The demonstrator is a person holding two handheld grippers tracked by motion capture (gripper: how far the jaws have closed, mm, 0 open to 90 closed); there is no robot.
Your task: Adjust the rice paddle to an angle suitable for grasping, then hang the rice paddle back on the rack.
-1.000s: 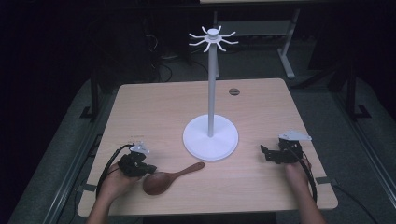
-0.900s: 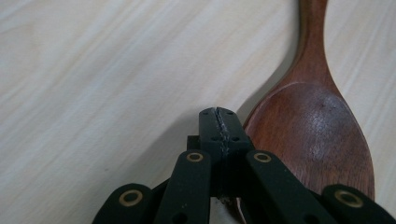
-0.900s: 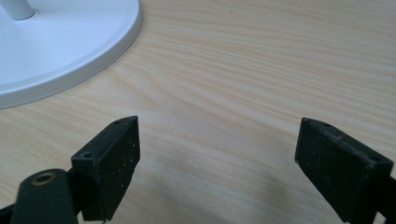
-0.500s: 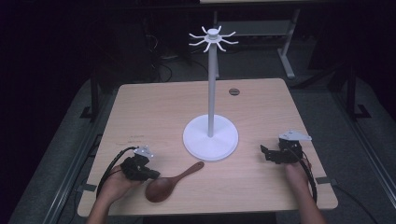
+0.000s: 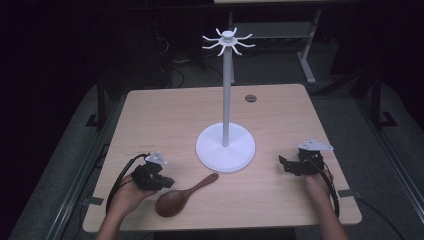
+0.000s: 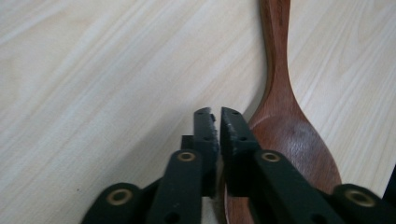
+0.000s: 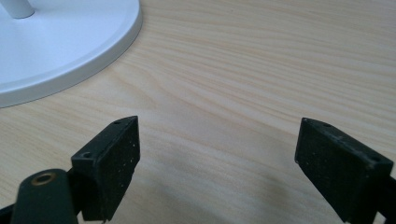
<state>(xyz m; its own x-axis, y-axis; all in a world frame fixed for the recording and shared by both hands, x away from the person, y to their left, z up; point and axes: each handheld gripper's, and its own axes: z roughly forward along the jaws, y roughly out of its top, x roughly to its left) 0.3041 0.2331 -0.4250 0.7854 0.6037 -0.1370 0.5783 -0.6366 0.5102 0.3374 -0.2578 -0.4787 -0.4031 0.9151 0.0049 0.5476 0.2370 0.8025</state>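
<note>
A dark wooden spoon (image 5: 185, 195) lies flat on the table near the front, its bowl toward me and its handle pointing at the white stand's base (image 5: 225, 147). My left gripper (image 5: 167, 182) sits just left of the bowl. In the left gripper view the spoon (image 6: 285, 130) lies to the right of the jaws, its bowl partly under the right one. The jaws of that gripper (image 6: 217, 114) have just been opening and show a thin slit with nothing between them. My right gripper (image 5: 285, 164) rests at the right, open (image 7: 217, 140) over bare wood.
The white stand has a tall pole topped by a ring of hooks (image 5: 228, 41). Its round base (image 7: 60, 42) lies to the left of the right gripper's jaws. A small dark disc (image 5: 250, 98) is set in the wooden table (image 5: 165, 115) near the far edge. Dark floor surrounds the table.
My left gripper has edged to the right, closer to the spoon's bowl. The right gripper has stayed put.
</note>
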